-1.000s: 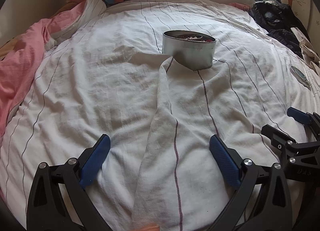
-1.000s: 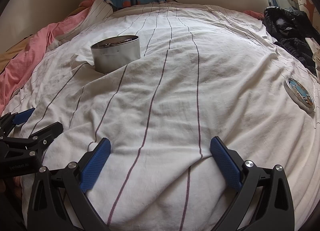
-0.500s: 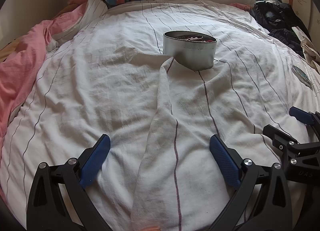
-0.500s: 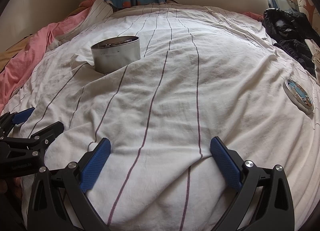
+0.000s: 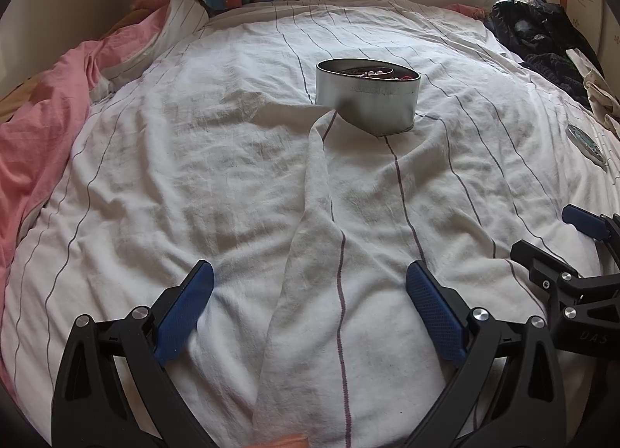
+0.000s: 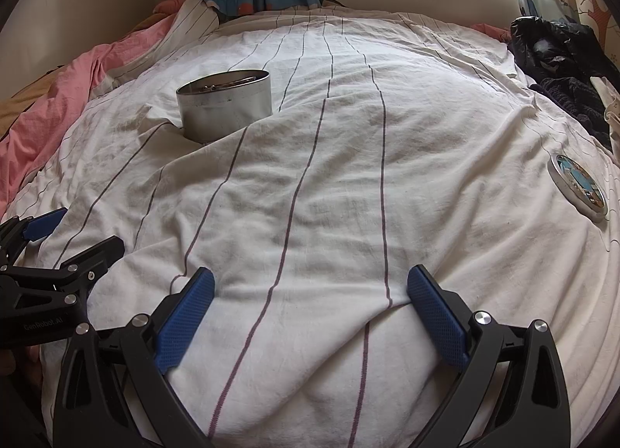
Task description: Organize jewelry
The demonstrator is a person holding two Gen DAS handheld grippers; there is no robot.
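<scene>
The round silver metal tin, holding beads, sits mid-bed on the white striped sheet, wide bare cloth around it. Its round picture lid lies near the right edge. The left gripper and right gripper have jaws spread wide, empty.

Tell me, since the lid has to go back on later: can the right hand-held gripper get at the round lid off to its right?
Probably yes. The right hand-held gripper is open and empty, and only bare striped sheet lies between it and the lid, which rests flat, face up.
</scene>
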